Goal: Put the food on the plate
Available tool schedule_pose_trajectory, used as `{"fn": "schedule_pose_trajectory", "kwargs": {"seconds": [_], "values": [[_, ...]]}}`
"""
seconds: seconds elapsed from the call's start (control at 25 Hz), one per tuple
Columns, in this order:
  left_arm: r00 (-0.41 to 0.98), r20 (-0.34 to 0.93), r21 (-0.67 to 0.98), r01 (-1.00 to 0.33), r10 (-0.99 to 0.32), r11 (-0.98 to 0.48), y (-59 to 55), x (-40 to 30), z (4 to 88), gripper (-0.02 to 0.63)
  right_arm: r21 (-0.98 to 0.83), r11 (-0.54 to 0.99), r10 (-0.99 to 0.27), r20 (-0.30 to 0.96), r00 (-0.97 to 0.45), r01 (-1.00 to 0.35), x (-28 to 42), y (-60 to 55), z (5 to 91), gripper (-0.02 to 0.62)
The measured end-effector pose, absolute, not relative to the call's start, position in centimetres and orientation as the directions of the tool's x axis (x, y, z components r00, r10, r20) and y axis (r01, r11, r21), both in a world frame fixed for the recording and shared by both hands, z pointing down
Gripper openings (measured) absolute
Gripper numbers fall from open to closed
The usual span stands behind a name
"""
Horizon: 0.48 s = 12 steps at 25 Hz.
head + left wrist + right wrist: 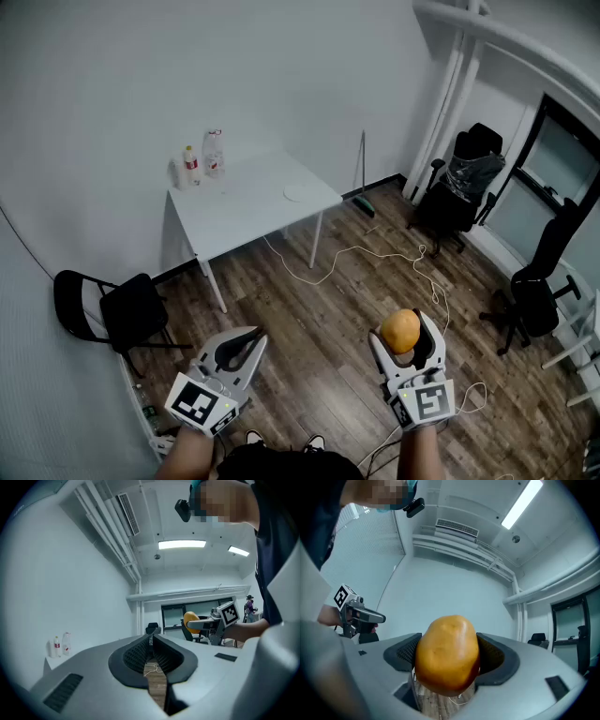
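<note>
1. Carrying is the step in hand, as I judge it: the right gripper (405,342) has its jaws spread wide around the food (401,329), a rounded orange-yellow piece, with a ribbed pad pressing on each flank.
2. The pick-up looks done. The food sits up between the jaw tips, clear of the floor and of any surface.
3. The left gripper (253,337) has its jaws brought together at the tips and nothing is between them. It hangs beside the right gripper, on that gripper's left and apart from it.
4. What is left: the plate (298,193) lies well ahead of the right gripper and off to its left, and looks bare. The food has to be brought over it, lowered and let go.
5. The plate rests on a white table (239,216) near its right-hand end. Two bottles (202,159) stand at the table's far left corner, well apart from the plate.
6. Between the grippers and the table runs a wooden floor (319,309) with a white cable (366,251) trailing across it.
7. A black folding chair (108,305) stands beyond the left gripper, to its left. Black office chairs (459,187) stand far ahead and to the right of the right gripper, by a window.
</note>
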<state>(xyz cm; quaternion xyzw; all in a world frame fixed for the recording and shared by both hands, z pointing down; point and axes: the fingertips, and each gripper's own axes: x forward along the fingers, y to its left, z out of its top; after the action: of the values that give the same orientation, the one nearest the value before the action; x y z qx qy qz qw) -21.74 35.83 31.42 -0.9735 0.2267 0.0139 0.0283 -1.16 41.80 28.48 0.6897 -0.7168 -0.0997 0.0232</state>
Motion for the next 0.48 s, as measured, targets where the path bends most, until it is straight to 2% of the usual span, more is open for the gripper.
{"fn": "schedule_pose_trajectory", "kwargs": {"seconds": [0.48], "values": [[0.900,-0.043,-0.052,-0.436,-0.434,-0.899,36.60,-21.65,31.49,0.043,0.207,0.031,-0.994,-0.100,-0.052,-0.978,-0.80,42.54,29.56,0.374]]}}
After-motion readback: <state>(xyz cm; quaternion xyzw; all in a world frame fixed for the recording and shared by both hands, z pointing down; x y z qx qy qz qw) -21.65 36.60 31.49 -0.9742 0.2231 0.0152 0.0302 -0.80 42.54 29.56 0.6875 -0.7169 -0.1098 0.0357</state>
